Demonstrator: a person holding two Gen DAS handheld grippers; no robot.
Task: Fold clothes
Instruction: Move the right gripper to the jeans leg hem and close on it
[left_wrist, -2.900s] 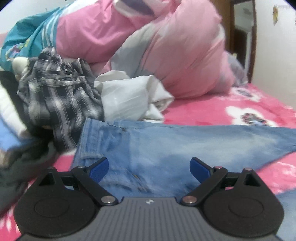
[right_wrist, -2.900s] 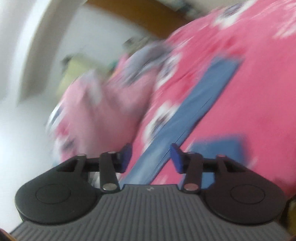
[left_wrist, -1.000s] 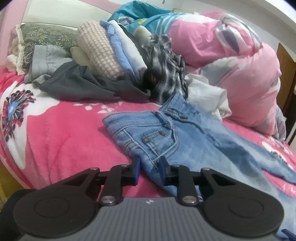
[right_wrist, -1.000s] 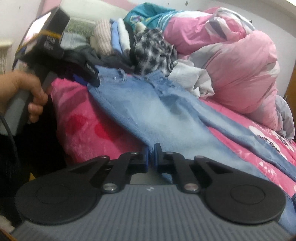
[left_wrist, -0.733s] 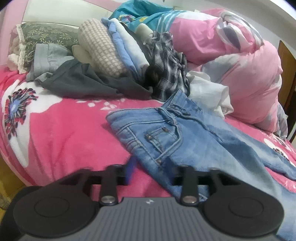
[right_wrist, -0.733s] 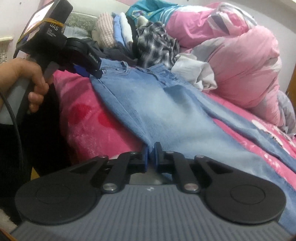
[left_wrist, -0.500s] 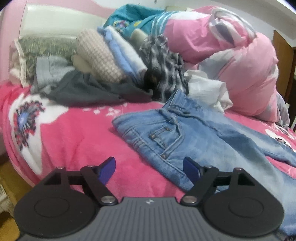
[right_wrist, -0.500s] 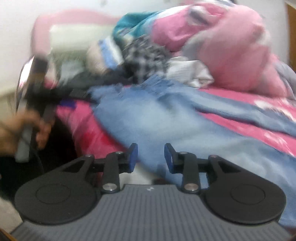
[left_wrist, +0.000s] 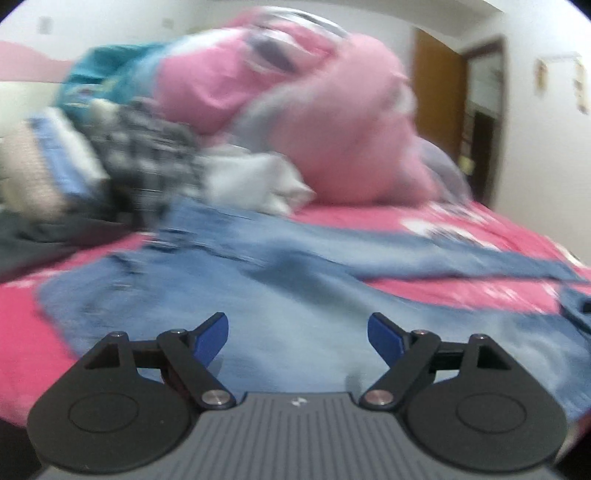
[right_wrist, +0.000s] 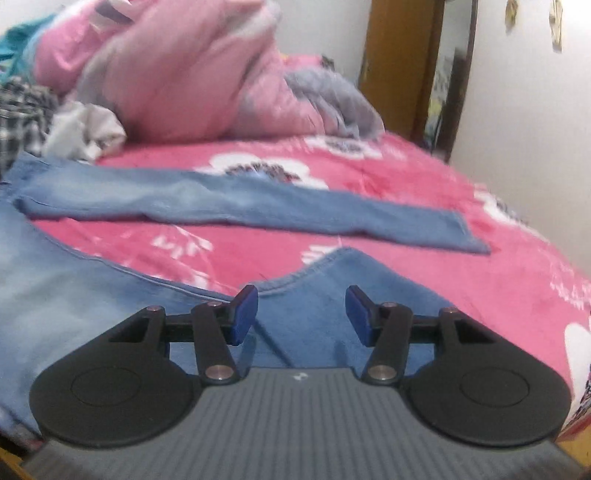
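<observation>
So far the jeans (right_wrist: 229, 206) lie flat on the pink bedspread (right_wrist: 424, 192), legs apart in a V, and no fold shows yet. My left gripper (left_wrist: 297, 336) stands wide and empty over the seat end, having just let its jaws out. My right gripper (right_wrist: 301, 314) has jaws that have just been opening too, parted with nothing pinched, above the near leg's hem. Behind, the heap of unfolded clothes (left_wrist: 147, 162) waits by the pink duvet (right_wrist: 177, 74). I judge nearly everything remains.
</observation>
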